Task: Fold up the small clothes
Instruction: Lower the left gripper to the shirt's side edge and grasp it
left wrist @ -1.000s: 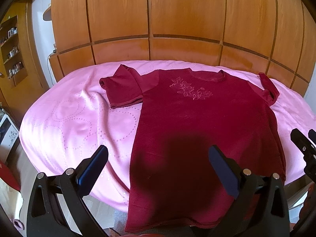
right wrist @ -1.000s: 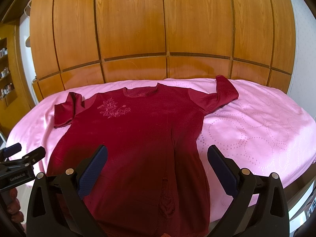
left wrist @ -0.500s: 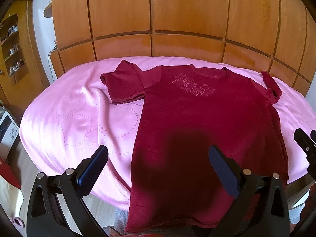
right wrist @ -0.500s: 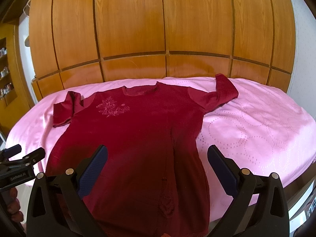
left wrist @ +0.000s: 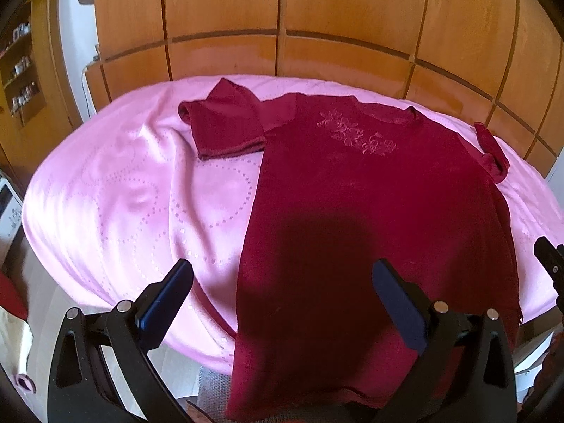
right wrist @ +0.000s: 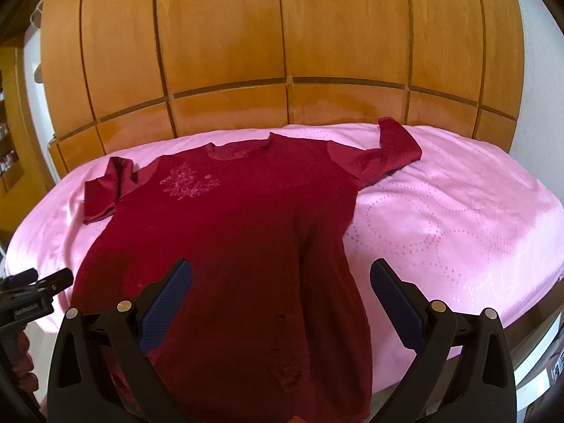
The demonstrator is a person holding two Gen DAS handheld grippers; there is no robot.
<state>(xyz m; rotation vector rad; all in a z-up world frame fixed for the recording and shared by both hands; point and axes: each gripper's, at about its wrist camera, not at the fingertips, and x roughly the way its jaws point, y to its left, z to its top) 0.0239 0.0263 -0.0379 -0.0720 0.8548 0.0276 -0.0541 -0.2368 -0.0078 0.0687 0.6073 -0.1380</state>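
Observation:
A dark red short-sleeved shirt (left wrist: 370, 204) with a flower pattern on the chest lies flat, face up, on a pink bedspread (left wrist: 123, 204). Its hem hangs over the near edge. It also shows in the right wrist view (right wrist: 229, 239). My left gripper (left wrist: 282, 296) is open and empty above the shirt's lower left part. My right gripper (right wrist: 280, 292) is open and empty above the shirt's lower right part. The left sleeve (left wrist: 225, 130) lies spread out; the right sleeve (right wrist: 387, 155) points up toward the headboard.
A wooden panelled wall (left wrist: 282, 35) runs behind the bed. Shelves (left wrist: 21, 63) stand at far left. The bedspread extends right of the shirt (right wrist: 458, 218). The left gripper's tip shows at the left edge of the right wrist view (right wrist: 31, 285).
Both grippers have shifted slightly forward and up over the shirt; the shirt has not moved. Both stay open.

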